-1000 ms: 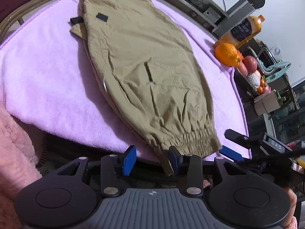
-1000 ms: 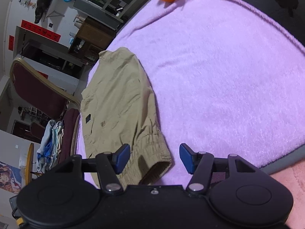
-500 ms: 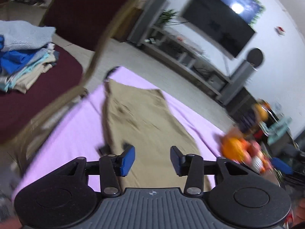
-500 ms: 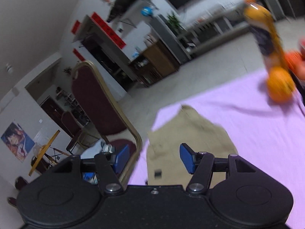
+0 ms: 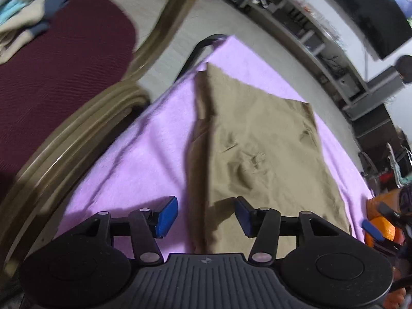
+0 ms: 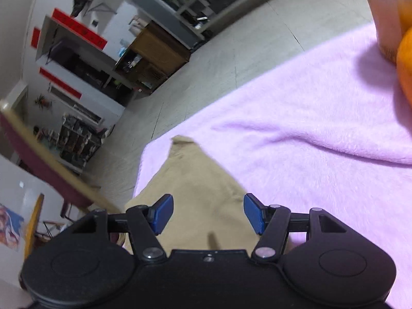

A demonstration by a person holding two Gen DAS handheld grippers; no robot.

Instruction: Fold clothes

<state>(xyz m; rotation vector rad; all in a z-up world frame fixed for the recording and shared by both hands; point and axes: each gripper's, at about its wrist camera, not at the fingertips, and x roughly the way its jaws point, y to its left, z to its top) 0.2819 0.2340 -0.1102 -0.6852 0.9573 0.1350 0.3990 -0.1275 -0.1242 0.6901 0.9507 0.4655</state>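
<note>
1. Left wrist view: the left gripper [image 5: 206, 215] hangs above the lilac blanket [image 5: 134, 154], its blue pads [image 5: 167, 215] spread apart and gripping nothing; the jaws have just been opening, with only air between them.
2. Same view: the khaki trousers [image 5: 260, 154] lie flat on the blanket, folded lengthwise, their near end passing under the gripper's right finger and out of sight behind the gripper body.
3. Same view: a chair [image 5: 64, 77] with a maroon seat and a pale curved frame stands left of the blanket; a pile of clothes [image 5: 23, 18] rests on the seat. At the right edge an orange [image 5: 381, 219] shows, blurred, with what may be a blue pad of the other gripper before it.
4. Right wrist view: the right gripper [image 6: 208, 215] is held over the trousers [image 6: 195, 188], pads apart, nothing grasped.
5. Same view: the trousers lie at the blanket's [image 6: 309, 128] left corner; the orange [image 6: 405, 64] sits at the far right.
</note>
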